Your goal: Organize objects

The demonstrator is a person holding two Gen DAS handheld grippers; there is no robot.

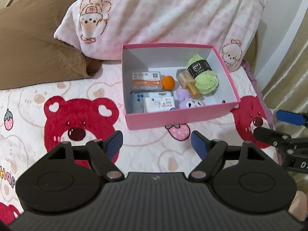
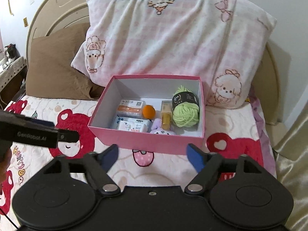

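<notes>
Both grippers hover empty over the bed [image 1: 28,100], the left gripper [image 1: 156,144] and right gripper [image 2: 152,156] each with fingers spread wide. Just beyond them, at frame centre, sits the pink box [image 1: 173,118]. It holds green yarn [image 1: 206,79], a gold bottle [image 1: 187,82], an orange ball [image 1: 168,83], a purple plush [image 1: 189,102], a card pack [image 1: 146,81] and tissue packs [image 1: 152,102]. Only the right wrist view shows the headboard [image 2: 50,15] and a stuffed toy [image 2: 10,54] at far left.
</notes>
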